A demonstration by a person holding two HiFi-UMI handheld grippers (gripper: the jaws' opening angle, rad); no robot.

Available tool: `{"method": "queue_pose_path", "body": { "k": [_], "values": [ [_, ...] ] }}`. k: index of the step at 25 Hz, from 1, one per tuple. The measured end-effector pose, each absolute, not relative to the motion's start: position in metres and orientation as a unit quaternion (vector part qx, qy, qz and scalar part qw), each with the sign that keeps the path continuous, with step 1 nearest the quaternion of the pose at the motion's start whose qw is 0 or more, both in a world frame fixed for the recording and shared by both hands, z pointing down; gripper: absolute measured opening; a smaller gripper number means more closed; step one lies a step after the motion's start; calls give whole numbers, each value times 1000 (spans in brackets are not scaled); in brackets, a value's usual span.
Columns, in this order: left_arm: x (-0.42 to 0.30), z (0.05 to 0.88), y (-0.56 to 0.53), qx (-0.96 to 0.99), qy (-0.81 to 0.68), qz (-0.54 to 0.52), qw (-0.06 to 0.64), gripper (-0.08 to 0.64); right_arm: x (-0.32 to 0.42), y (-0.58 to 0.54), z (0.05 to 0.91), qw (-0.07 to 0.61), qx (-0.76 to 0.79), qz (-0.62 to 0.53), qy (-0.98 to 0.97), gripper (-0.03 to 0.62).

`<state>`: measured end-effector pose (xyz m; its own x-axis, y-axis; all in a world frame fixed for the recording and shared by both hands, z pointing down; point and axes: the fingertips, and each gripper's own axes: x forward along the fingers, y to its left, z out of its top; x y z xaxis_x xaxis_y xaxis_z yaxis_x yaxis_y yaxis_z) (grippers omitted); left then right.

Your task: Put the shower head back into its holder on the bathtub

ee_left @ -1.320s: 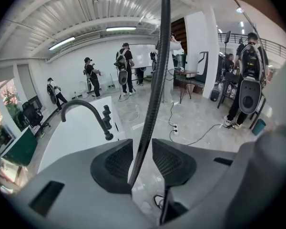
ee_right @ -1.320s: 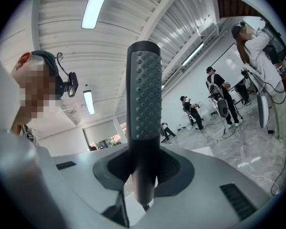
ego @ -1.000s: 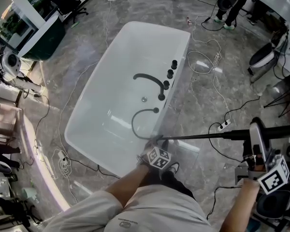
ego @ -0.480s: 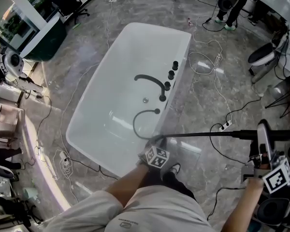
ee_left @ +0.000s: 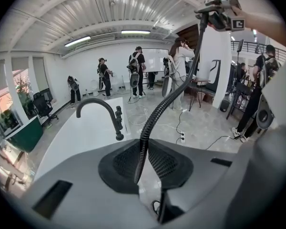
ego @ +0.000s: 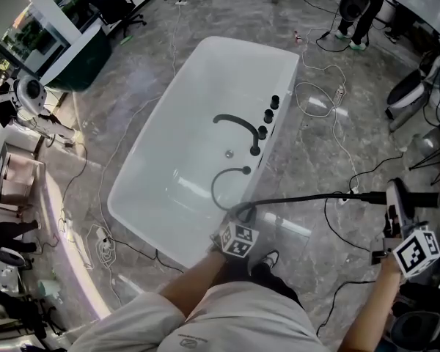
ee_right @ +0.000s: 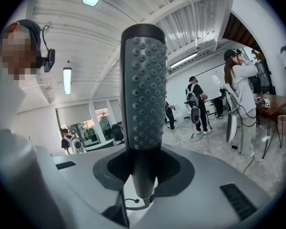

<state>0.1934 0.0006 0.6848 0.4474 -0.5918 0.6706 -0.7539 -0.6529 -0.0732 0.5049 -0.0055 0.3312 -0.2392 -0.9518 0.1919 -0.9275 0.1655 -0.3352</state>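
1. Where the right gripper (ee_right: 142, 173) closes, its dark pads (ee_right: 109, 170) pinch the smooth lower stem of the shower head (ee_right: 143, 89). This is a slim stick with a rounded top, and its grey face is studded with rows of small nubs.
2. From the head view, that gripper, with its black-and-white marker cube (ego: 413, 254), is held out over the floor (ego: 315, 152) at the person's right. The shower head is therefore well apart from the bathtub (ego: 180, 123) and not in any holder.
3. The left gripper (ee_left: 143, 163) has a smooth grey body. Its two mesh-textured black pads (ee_left: 121, 163) are pressed onto the hose (ee_left: 157, 111), a black ribbed tube.
4. From the shower head the hose stretches across to the left gripper, just beside the tub's near corner. It then curls in a loop over the tub's inside to a small black fitting (ego: 247, 170) on the rim.
5. The bathtub is white and glossy, a long basin with rounded corners. An arched black spout (ego: 238, 123) and round black knobs (ego: 268, 114) stand along its right rim.
6. The floor is polished grey marbled stone, with thin white cables (ego: 330, 134) lying on it beside the tub.
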Motion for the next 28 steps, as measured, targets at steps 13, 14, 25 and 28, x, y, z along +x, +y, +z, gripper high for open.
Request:
{"method": "queue_pose_path", "body": {
  "k": [13, 14, 25, 28],
  "values": [
    [194, 560, -23, 871, -433, 223, 68, 55, 472, -27, 399, -94, -611, -192, 763, 109],
    [194, 547, -27, 873, -435, 212, 61, 55, 467, -29, 402, -101, -608, -190, 764, 109],
    [202, 402, -69, 895, -437, 89, -17, 55, 414, -46, 396, -107, -574, -175, 792, 109],
    [209, 372, -81, 898, -433, 64, -38, 55, 410, -52, 388, -87, -576, -179, 793, 109]
  ]
}}
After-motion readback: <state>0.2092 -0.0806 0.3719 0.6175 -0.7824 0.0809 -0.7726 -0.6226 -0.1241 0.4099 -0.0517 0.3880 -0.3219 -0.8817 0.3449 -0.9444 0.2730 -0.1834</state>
